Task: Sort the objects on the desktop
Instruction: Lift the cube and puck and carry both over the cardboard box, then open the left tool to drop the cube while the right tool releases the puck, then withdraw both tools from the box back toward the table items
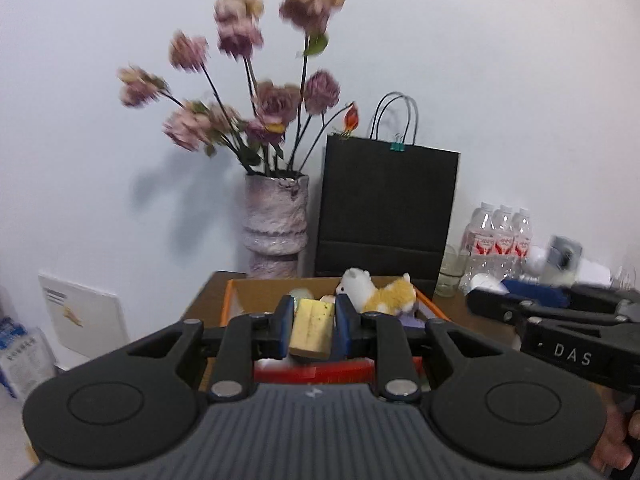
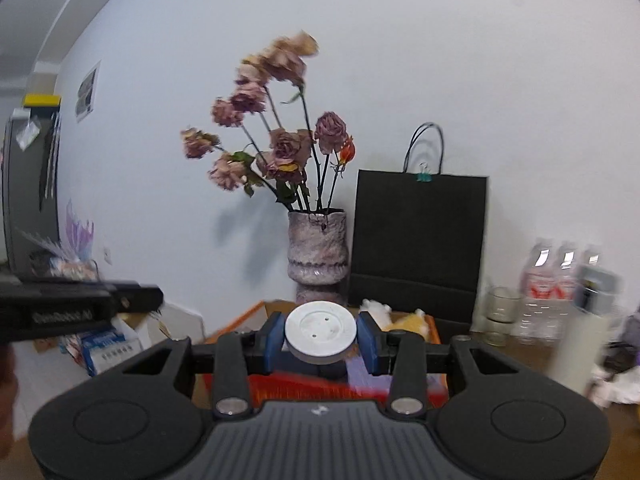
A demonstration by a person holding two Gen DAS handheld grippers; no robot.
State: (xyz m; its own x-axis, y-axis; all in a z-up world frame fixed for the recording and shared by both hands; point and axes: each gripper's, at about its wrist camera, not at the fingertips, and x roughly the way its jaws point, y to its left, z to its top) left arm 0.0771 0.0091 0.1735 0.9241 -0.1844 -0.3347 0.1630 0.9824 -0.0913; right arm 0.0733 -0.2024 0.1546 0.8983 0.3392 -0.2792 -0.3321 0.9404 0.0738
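My left gripper [image 1: 312,326] is shut on a yellow sponge block [image 1: 311,328] and holds it above the near end of an open cardboard box [image 1: 256,294] with an orange rim. A white and tan plush toy [image 1: 378,290] lies in the box. My right gripper [image 2: 320,338] is shut on a round white disc [image 2: 320,334] and holds it above the same box [image 2: 256,312]. The right gripper also shows at the right of the left wrist view [image 1: 480,304]. The left gripper shows at the left of the right wrist view [image 2: 132,296].
A pink vase of dried roses [image 1: 276,228] and a black paper bag [image 1: 386,212] stand behind the box against the wall. Three water bottles [image 1: 498,240] and a glass jar [image 1: 450,274] stand at the right. A red item [image 1: 316,372] lies under the grippers.
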